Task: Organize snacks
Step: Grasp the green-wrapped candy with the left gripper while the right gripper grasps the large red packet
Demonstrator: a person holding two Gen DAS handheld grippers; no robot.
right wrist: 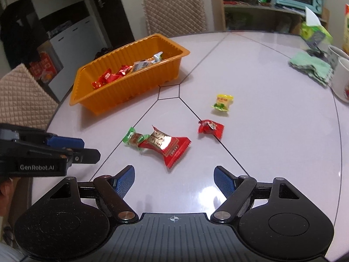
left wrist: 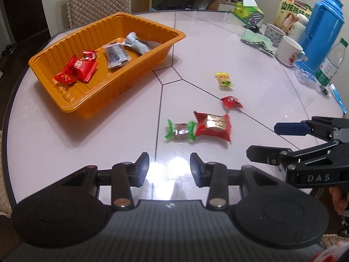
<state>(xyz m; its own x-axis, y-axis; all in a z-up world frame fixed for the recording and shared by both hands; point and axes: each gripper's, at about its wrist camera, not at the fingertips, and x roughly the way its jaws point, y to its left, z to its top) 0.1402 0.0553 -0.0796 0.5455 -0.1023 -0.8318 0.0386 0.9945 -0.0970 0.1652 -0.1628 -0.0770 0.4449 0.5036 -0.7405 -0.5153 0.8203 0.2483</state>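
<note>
An orange tray (left wrist: pixel 72 107) (right wrist: pixel 122 96) at the table's far left holds several wrapped snacks, red ones (left wrist: pixel 76 69) and silver ones (left wrist: pixel 115 54). Loose on the table lie a large red packet (left wrist: pixel 212 125) (right wrist: pixel 168 145), a green-ended candy (left wrist: pixel 180 130) (right wrist: pixel 134 138) touching it, a small red packet (left wrist: pixel 231 102) (right wrist: pixel 210 128) and a yellow packet (left wrist: pixel 223 79) (right wrist: pixel 221 104). My left gripper (left wrist: pixel 169 168) (right wrist: pixel 89 147) hovers short of the green candy, jaws narrowly apart, nothing between them. My right gripper (right wrist: pixel 174 178) (left wrist: pixel 261 138) stands wide open just before the large red packet, empty.
At the right edge stand a blue thermos (left wrist: pixel 322 28), two mugs (left wrist: pixel 288 51), a water bottle (left wrist: pixel 331 63), a green cloth (left wrist: pixel 258 42) (right wrist: pixel 312 67), a tissue box (left wrist: pixel 248 11) and a snack box (left wrist: pixel 292 11). Quilted chairs (right wrist: pixel 174 11) surround the table.
</note>
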